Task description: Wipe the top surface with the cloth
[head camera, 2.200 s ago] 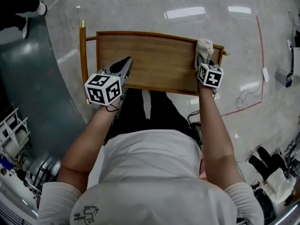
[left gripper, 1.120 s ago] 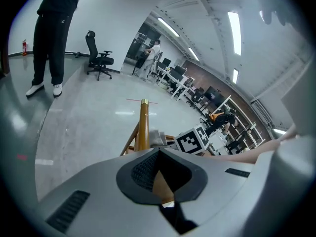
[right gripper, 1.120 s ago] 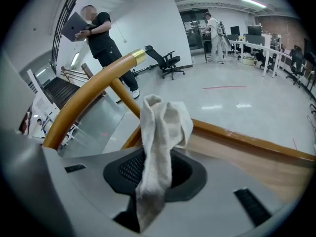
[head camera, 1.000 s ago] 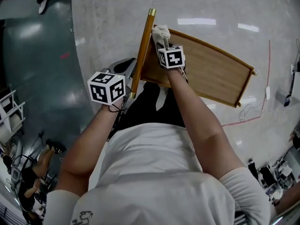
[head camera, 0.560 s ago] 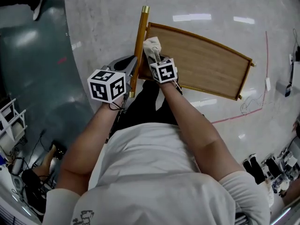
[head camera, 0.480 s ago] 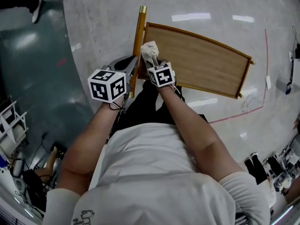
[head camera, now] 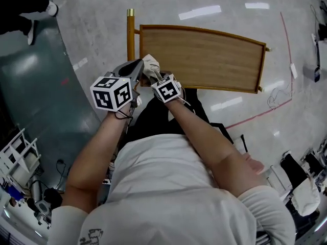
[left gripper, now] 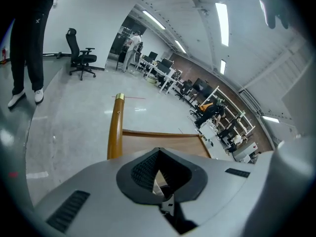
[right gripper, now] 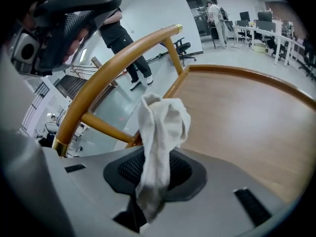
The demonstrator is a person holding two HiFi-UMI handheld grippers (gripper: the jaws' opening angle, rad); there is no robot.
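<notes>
The wooden top [head camera: 204, 55] is a rimmed tray surface with a gold handle bar [head camera: 131, 34] at its left end. My right gripper [head camera: 155, 75] is shut on a crumpled white cloth [head camera: 150, 64] at the top's near left corner. In the right gripper view the cloth [right gripper: 163, 122] stands up out of the gripper [right gripper: 157, 157], with the wood [right gripper: 237, 107] and the handle bar [right gripper: 113, 68] beyond. My left gripper [head camera: 135, 68] hangs just left of the cloth, beside the handle, shut and holding nothing. In its own view the left gripper [left gripper: 158, 152] points along the handle bar [left gripper: 115, 127].
The cart stands on a glossy grey floor with a darker green strip [head camera: 36, 86] to the left. A person's legs [head camera: 20, 6] are at the far left. A red floor line [head camera: 286, 50] and cables [head camera: 276, 93] lie to the right. An office chair [left gripper: 81, 58] stands far off.
My right gripper carried the cloth from the top's far right end across to the left end, then back to the near left corner beside my left gripper, which stayed by the handle.
</notes>
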